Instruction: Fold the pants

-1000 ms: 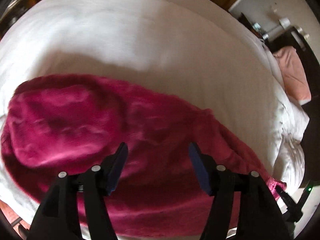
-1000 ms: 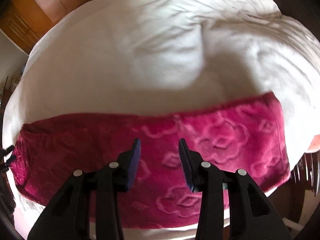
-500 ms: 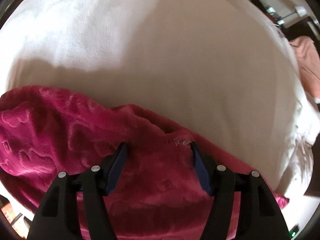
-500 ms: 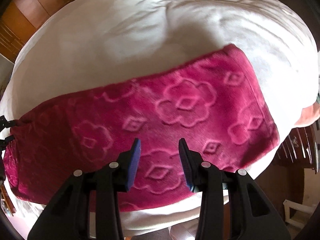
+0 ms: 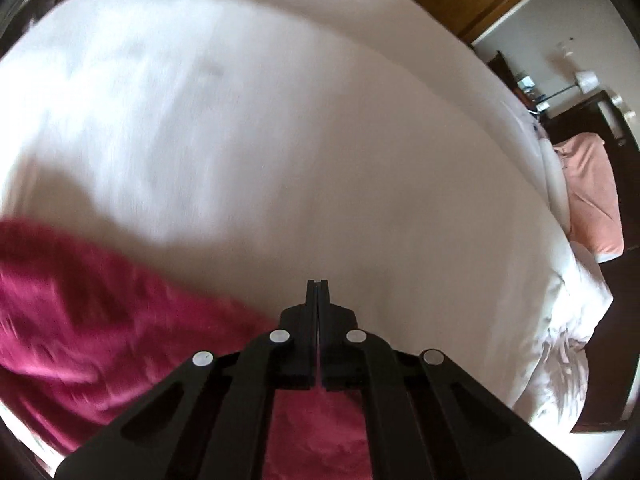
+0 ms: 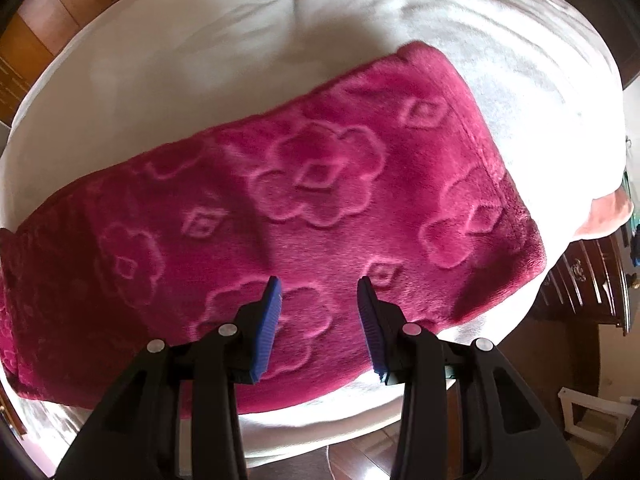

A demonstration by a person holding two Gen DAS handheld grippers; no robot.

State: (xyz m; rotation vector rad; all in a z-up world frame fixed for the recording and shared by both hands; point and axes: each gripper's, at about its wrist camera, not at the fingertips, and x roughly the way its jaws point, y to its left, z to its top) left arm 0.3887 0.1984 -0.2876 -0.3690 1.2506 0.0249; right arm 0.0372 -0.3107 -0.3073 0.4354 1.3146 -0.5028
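The pants [image 6: 312, 216] are magenta fleece with an embossed flower pattern, lying as a long folded band across the white bed [image 6: 200, 60]. My right gripper [image 6: 319, 286] is open and empty, hovering above the band's near edge. In the left wrist view the pants [image 5: 100, 320] are blurred, at lower left and under the gripper. My left gripper [image 5: 317, 286] is shut, with a thin strip of magenta showing between its jaws lower down, so it looks shut on the pants fabric.
A peach pillow [image 5: 592, 192] lies at the bed's right side, also seen in the right wrist view [image 6: 608, 216]. Dark wooden furniture [image 6: 588, 280] stands right of the bed. Wooden floor [image 6: 360, 456] shows below the bed's near edge.
My left gripper has shut on the pants fabric and the view has swung, with motion blur. My right gripper stayed open while the pants band moved up and nearer in its view.
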